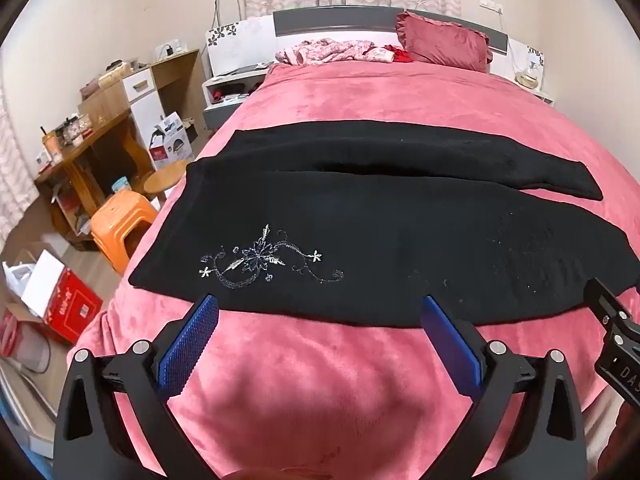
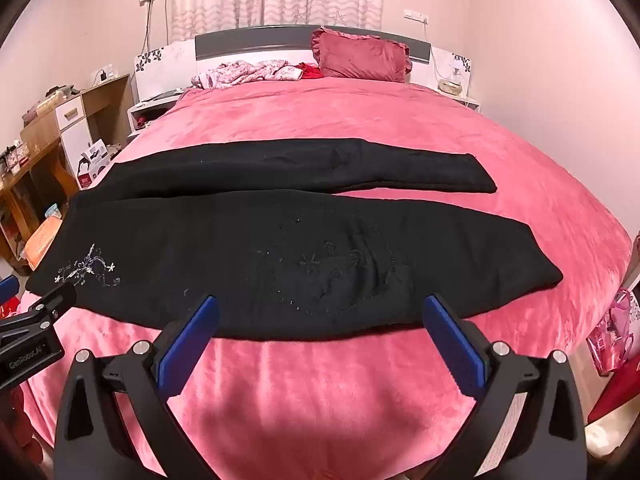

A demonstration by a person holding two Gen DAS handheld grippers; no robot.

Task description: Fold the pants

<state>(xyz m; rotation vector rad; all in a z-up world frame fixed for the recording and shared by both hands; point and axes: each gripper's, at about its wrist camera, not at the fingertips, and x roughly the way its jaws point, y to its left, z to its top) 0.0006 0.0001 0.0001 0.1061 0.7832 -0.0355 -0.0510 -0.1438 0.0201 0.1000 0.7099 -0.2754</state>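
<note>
Black pants [image 1: 380, 236] lie flat across the pink bed [image 1: 320, 380], waist at the left, legs spread to the right, with silver embroidery [image 1: 264, 260] near the waist. My left gripper [image 1: 318, 308] hovers open just short of the pants' near edge, nothing between its blue pads. In the right wrist view the same pants [image 2: 280, 248] stretch across the bed [image 2: 340, 392]. The right gripper [image 2: 320, 308] also stands open at the near edge, further along the leg. Each gripper shows at the side of the other's view.
A red pillow [image 1: 444, 42] and crumpled pink clothes [image 1: 332, 52] lie at the headboard. Left of the bed stand an orange stool [image 1: 120, 220], a round wooden stool [image 1: 164, 180], a wooden desk [image 1: 84, 152] and boxes [image 1: 68, 304]. A pink bag [image 2: 612, 336] hangs at the right.
</note>
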